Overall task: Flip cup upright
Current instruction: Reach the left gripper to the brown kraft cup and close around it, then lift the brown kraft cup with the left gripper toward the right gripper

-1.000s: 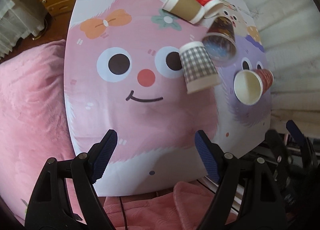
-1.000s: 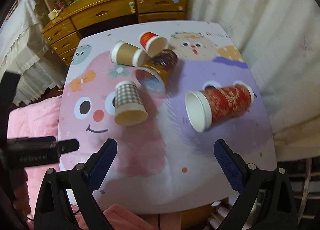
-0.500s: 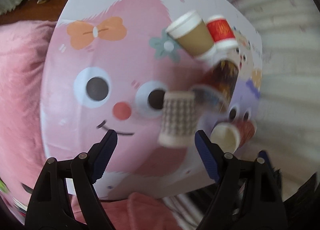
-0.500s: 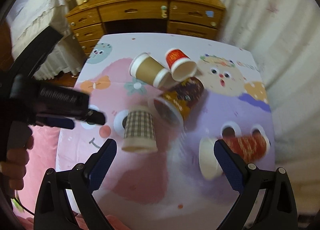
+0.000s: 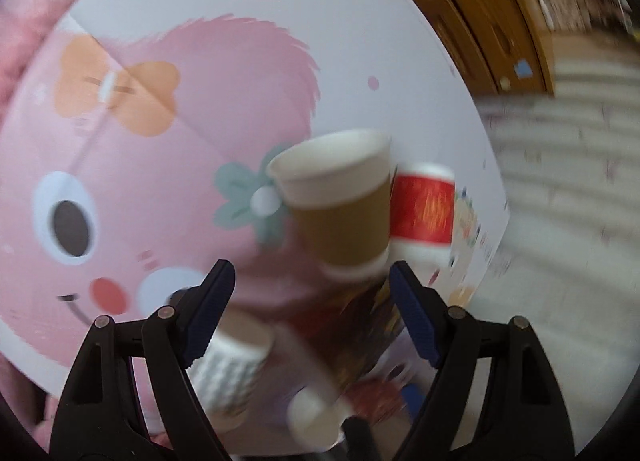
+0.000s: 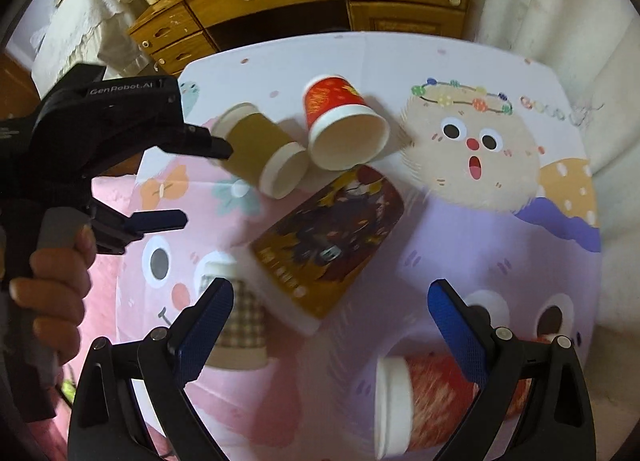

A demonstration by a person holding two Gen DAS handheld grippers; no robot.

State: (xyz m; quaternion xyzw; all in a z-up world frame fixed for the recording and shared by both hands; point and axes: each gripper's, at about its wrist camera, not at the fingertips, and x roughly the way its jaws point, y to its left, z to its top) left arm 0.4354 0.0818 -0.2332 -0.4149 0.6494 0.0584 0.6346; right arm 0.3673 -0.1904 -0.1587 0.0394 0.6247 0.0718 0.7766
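From my feed, left gripper [image 6: 200, 185] spread wide, empty, its upper finger beside the brown cup [image 6: 262, 155], which lies on its side on the tabletop [image 6: 460, 61]. Small red cup [image 6: 344, 125] touches it. Dark printed cup [image 6: 332, 249] lies below. Right gripper [image 6: 330, 319] wide open, holding nothing, above 2 more cups.
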